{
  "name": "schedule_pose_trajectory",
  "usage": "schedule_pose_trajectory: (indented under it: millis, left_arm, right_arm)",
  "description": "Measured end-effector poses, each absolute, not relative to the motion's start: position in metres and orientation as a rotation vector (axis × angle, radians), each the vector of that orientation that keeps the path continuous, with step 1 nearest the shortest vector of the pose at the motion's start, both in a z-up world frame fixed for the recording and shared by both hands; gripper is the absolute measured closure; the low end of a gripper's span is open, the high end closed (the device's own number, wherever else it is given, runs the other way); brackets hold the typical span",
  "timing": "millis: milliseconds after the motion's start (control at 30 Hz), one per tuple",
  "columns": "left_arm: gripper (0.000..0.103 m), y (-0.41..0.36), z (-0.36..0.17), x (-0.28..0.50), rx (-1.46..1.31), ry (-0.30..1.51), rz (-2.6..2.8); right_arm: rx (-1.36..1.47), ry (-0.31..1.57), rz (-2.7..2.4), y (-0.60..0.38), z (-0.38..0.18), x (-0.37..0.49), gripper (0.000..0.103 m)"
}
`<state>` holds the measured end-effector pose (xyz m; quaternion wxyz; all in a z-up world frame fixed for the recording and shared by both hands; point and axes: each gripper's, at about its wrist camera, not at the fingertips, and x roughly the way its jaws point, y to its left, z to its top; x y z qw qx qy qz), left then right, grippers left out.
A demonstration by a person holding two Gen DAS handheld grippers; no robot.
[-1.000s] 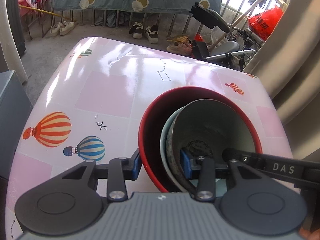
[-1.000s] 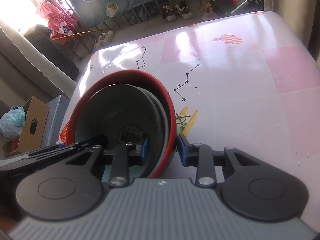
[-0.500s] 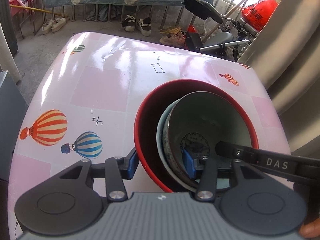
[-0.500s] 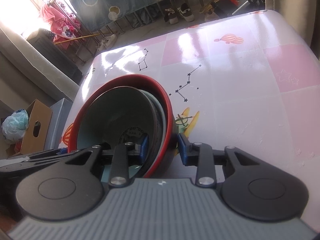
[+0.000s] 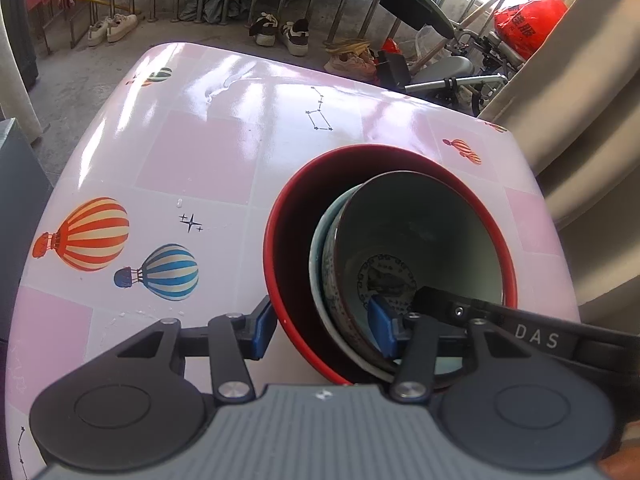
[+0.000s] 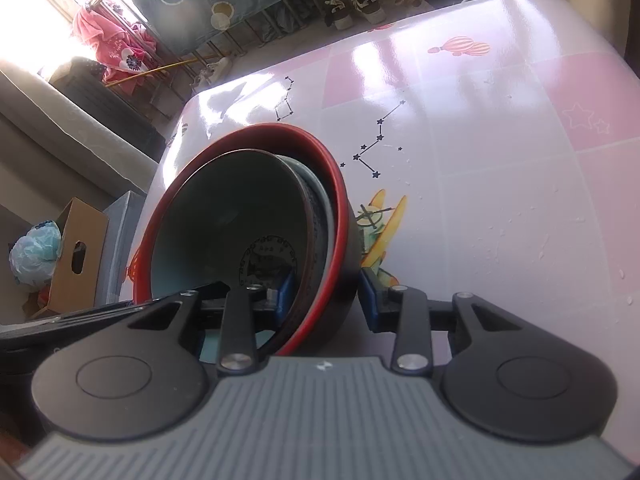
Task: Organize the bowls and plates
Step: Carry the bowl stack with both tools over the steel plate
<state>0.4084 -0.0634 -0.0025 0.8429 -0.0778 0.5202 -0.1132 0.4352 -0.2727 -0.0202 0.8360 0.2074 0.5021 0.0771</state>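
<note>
A stack of nested bowls sits over the pink table [image 5: 208, 152]: a red-rimmed black bowl [image 5: 296, 248] outside, a pale teal bowl [image 5: 318, 256] inside it, and a grey-green bowl with a printed base [image 5: 416, 232] innermost. My left gripper [image 5: 324, 330] is shut on the stack's near-left rims, one pad outside the red bowl, one inside the innermost. My right gripper [image 6: 326, 302] is shut on the right-side rims of the same stack [image 6: 328, 216], and its black finger marked DAS [image 5: 536, 336] shows in the left wrist view.
The table [image 6: 500, 160] has a glossy cloth with balloon, star and plane prints. Beyond its far edge are shoes [image 5: 280, 32], a railing and a folded wheelchair [image 5: 440, 72]. A cardboard box [image 6: 76, 256] and a bag [image 6: 36, 252] stand on the floor at the left.
Both grippers and the bowl stack have drawn slightly back and up; more of the table shows beyond the stack. Both grips are unchanged.
</note>
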Motion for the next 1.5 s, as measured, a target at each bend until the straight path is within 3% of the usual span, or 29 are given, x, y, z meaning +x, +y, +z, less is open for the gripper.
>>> schedule_pose_trajectory:
  millis: [500, 1500]
  left_arm:
    - [0.053, -0.069, 0.015, 0.395, -0.150, 1.035, -0.214]
    - [0.054, -0.046, -0.017, 0.408, -0.209, 0.945, -0.329]
  right_arm:
    - [0.360, 1.035, 0.157, -0.272, 0.002, 0.426, 0.070]
    - [0.443, 0.910, 0.201, -0.288, -0.012, 0.434, 0.073]
